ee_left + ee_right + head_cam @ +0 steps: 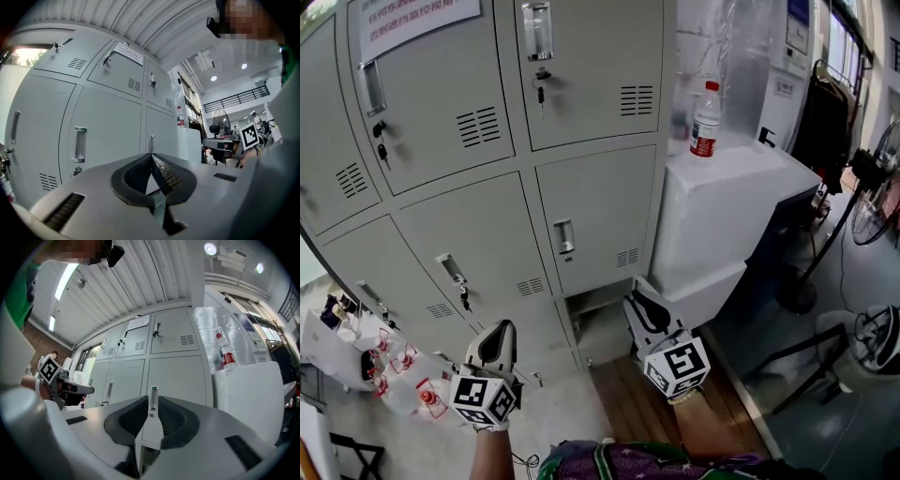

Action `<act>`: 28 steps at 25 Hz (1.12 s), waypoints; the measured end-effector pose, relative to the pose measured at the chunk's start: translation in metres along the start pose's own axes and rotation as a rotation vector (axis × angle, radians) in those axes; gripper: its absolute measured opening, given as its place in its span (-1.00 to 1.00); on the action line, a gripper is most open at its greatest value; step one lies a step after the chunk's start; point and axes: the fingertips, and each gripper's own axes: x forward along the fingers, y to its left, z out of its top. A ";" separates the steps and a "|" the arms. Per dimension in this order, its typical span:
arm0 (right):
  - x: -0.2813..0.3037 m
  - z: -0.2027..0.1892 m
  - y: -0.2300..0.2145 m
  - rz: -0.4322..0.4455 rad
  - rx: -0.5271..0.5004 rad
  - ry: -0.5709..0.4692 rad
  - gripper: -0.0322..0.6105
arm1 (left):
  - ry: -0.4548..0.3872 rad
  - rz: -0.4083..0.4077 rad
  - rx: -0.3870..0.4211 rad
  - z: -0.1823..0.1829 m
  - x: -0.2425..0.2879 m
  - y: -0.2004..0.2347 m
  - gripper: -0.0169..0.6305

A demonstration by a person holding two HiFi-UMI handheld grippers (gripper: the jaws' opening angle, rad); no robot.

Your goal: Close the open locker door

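A bank of grey lockers [487, 216] fills the head view, and the doors I can see lie flush. At the bottom right of the bank, a low compartment [598, 328] shows a dark recess. I cannot make out its door. My right gripper [637, 302] points at the right edge of that compartment, its jaws a narrow slit apart with nothing between them. Through the slit in the right gripper view [151, 399] I see a locker handle [153, 397]. My left gripper [500, 328] faces the lower lockers further left, shut and empty, its pads meeting at the tips [151, 154].
A white cabinet [722, 216] stands against the lockers' right side with a water bottle [706, 120] on top. A floor fan [877, 197] stands at the far right. Plastic bags with bottles [389, 370] lie at the lower left. A wooden floor strip [637, 403] runs under my hands.
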 end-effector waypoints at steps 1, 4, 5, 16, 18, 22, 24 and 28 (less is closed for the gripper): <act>0.001 0.000 0.004 0.013 -0.002 0.000 -0.70 | 0.002 -0.002 0.002 0.000 0.001 0.000 -0.88; 0.004 -0.001 0.015 0.052 -0.007 0.000 -0.50 | 0.005 -0.007 0.005 0.000 0.002 0.001 -0.88; 0.004 -0.001 0.018 0.065 -0.009 0.001 -0.41 | 0.007 -0.011 0.006 0.000 0.003 0.000 -0.88; -0.005 -0.010 0.007 0.067 0.020 -0.003 -0.11 | 0.046 -0.087 0.022 -0.009 0.028 -0.024 -0.88; -0.007 -0.012 0.005 0.066 0.014 0.001 -0.11 | 0.053 -0.107 0.023 -0.011 0.034 -0.031 -0.88; -0.015 -0.017 -0.005 0.042 0.011 0.009 -0.11 | 0.065 -0.149 0.021 -0.015 0.043 -0.047 -0.88; -0.019 -0.020 -0.011 0.021 0.019 0.016 -0.11 | 0.070 -0.169 0.021 -0.017 0.048 -0.054 -0.88; -0.030 -0.024 -0.024 -0.014 0.017 0.023 -0.12 | 0.086 -0.209 0.016 -0.026 0.055 -0.070 -0.88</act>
